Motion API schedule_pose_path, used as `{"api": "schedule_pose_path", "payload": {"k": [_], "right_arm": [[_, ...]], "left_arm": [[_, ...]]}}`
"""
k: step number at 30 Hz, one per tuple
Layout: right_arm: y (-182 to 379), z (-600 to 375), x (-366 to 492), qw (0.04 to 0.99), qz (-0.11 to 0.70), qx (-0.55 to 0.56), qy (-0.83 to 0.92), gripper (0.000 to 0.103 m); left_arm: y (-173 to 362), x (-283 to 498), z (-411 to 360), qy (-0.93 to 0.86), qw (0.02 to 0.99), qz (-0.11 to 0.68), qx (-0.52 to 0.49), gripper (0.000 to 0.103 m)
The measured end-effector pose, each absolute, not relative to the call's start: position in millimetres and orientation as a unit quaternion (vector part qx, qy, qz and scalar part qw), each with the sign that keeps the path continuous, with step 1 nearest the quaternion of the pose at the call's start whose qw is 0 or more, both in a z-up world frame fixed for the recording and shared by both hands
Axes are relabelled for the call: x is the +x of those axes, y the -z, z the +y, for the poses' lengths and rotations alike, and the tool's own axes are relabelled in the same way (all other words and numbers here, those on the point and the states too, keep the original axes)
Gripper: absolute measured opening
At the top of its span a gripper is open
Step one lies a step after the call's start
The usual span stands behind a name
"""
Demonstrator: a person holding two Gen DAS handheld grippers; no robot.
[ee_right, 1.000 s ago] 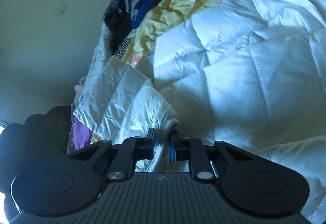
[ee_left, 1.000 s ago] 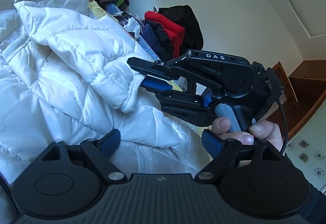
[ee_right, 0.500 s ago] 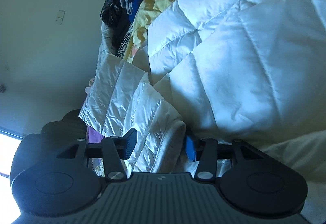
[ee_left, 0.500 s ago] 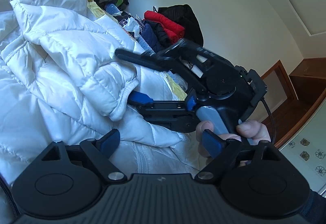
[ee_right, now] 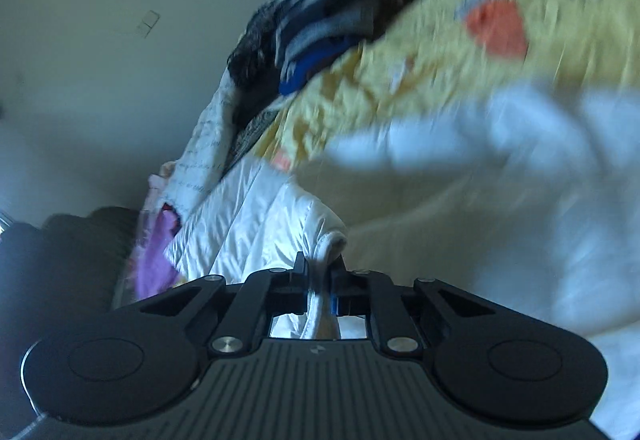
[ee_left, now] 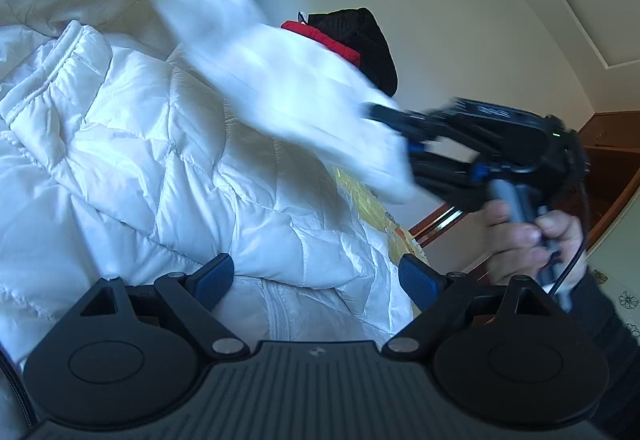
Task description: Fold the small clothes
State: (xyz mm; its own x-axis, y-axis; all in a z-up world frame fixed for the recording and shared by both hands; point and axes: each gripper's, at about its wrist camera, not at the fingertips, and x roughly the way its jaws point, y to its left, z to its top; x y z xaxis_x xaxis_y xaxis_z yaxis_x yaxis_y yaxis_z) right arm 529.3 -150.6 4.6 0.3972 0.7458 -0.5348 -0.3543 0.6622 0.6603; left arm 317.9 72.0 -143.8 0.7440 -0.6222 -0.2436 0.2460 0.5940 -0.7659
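- Nearest the left wrist lens: left gripper (ee_left: 316, 278), jaws spread wide, nothing between the 2 blue pads; it hangs just above the jacket.
- White quilted jacket (ee_left: 168, 160): puffy, shiny, diamond-stitched, spread over the yellow bed cover (ee_left: 372, 202); a ribbed edge shows at upper left and a zipper line (ee_left: 276, 304) runs below the pads.
- Sleeve (ee_left: 296, 96): lifted off the jacket body and stretched toward the right; heavily motion-blurred, quilting not legible.
- Right gripper (ee_right: 319, 278): jaws nearly closed, pinching the white cuff (ee_right: 330, 240) of the sleeve; in the left wrist view the same tool (ee_left: 412, 152) is blurred and its tips are buried in fabric.
- Right hand (ee_left: 524, 232): wrapped around the grey handle, lower edge cut off by the left gripper's body.
- Mid-distance, right wrist view: yellow cover with an orange patch (ee_right: 496, 26), smeared by motion; the jacket's right half is an indistinct white mass.
- Farther: dark clothes pile (ee_right: 320, 28), individual items not separable; black and red garments (ee_left: 356, 40) partly hidden behind the sleeve.
- Farthest: pale wall with a switch plate (ee_right: 148, 22).
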Motion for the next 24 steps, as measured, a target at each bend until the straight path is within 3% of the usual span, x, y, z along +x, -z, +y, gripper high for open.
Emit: {"api": "schedule_pose_path", "payload": {"k": [7,19,21,24], "right_arm": [[-41,-258,516,0.85,0.423,0.192,-0.25,0.014],[74,-305,490,0.836,0.473,0.229,-0.161,0.016],[80,-308,485,0.833,0.46,0.27,-0.151,0.035],[81,-321,472,0.817,0.441,0.335,-0.163,0.053]], "left_arm": [[144,318,72,0.253,0.857,0.252,-0.372,0.09],[144,321,74,0.252,0.86,0.252,-0.365,0.091],[141,321,73,0.245,0.865,0.254,-0.357,0.091],[126,309,71,0.211,0.885,0.264,-0.321,0.091]]}}
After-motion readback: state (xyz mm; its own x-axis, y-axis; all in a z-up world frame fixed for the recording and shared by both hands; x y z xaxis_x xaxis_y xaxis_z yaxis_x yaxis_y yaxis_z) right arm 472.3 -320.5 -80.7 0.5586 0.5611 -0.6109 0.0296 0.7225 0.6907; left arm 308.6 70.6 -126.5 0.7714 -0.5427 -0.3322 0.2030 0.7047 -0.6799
